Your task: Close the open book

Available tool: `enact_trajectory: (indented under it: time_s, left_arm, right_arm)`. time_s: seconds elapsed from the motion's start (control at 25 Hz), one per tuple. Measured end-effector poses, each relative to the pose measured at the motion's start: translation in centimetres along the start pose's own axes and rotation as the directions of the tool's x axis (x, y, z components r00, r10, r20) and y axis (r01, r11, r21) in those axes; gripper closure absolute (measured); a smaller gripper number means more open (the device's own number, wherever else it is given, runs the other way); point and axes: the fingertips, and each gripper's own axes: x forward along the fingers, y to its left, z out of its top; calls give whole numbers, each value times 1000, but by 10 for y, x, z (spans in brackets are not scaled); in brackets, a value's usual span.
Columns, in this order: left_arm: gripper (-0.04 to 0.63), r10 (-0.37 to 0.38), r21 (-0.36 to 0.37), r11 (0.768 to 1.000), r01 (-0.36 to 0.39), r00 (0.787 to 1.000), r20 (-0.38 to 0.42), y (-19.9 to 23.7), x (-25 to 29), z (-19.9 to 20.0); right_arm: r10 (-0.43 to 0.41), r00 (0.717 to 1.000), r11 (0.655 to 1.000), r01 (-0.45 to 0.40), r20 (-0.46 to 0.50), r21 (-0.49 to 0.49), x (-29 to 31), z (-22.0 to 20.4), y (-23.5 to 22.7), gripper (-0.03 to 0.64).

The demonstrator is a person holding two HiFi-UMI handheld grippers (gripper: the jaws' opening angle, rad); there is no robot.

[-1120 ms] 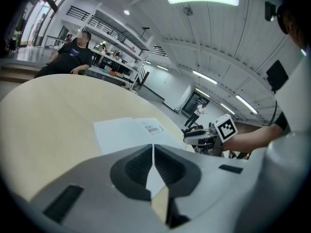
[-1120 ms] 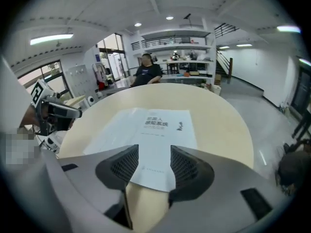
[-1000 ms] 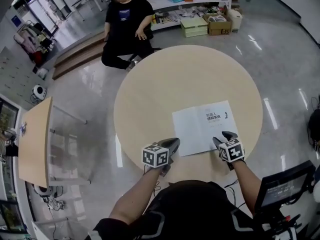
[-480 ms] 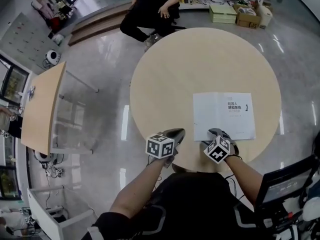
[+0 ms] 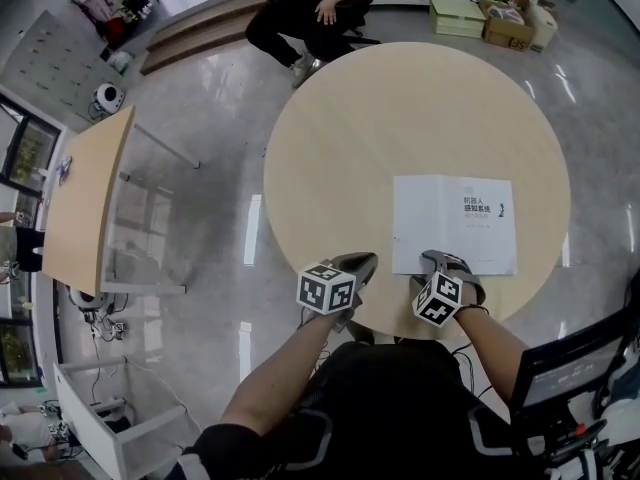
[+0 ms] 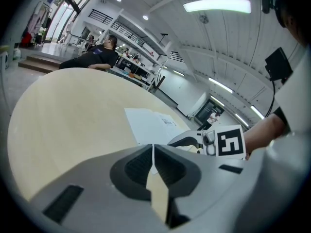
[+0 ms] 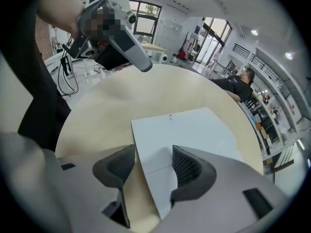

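Note:
The open book [image 5: 455, 223] lies flat on the round wooden table [image 5: 330, 138], white pages up, with print on its right page. My right gripper [image 5: 440, 261] points steeply down at the book's near left corner. In the right gripper view its jaws [image 7: 153, 161] stand open astride the book's [image 7: 189, 130] left edge, one pad over the page and one over bare wood. My left gripper [image 5: 365, 263] hovers at the table's front edge, left of the book. In the left gripper view it [image 6: 153, 149] is shut with nothing in it.
A person [image 5: 320, 8] sits on the floor beyond the table. A wooden side table [image 5: 85, 208] stands at the left. Boxes [image 5: 505, 28] lie at the far right and a monitor [image 5: 570, 368] stands at the lower right.
My right gripper has slid left along the book's near edge, from its right part to its left corner, and rolled. The left gripper shifted a little toward the book.

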Motion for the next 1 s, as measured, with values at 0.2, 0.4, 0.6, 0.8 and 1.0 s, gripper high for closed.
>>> enact_trajectory:
  time_s: [0.2,0.4,0.6,0.8,1.0]
  left_arm:
    - [598,-6,3,1000,6,1000,3,-1,2,3]
    - [598,-10,10,1000,10,1000,-1,-3,3,4]
    - [597,-13,28,1000,13,1000,-11,-1,4,8]
    - [598,-25,54,998,27,999,-25,3,11,15]
    - [598,-62,61,996,63,998,-23,-5,25,29]
  right_arm:
    - [-21,999,993,19,-24,-115,-1,-6,-1,379]
    - [-46,999,985,42,-16,-169,-2,-6,-1,444]
    - [-97,994,980,104,50,-169,-8,5,-1,566]
    - [-184,971,983,186,153,6,-23,16,-20,607]
    - [-294,932,945,249,214,212,-50,15,-31,614]
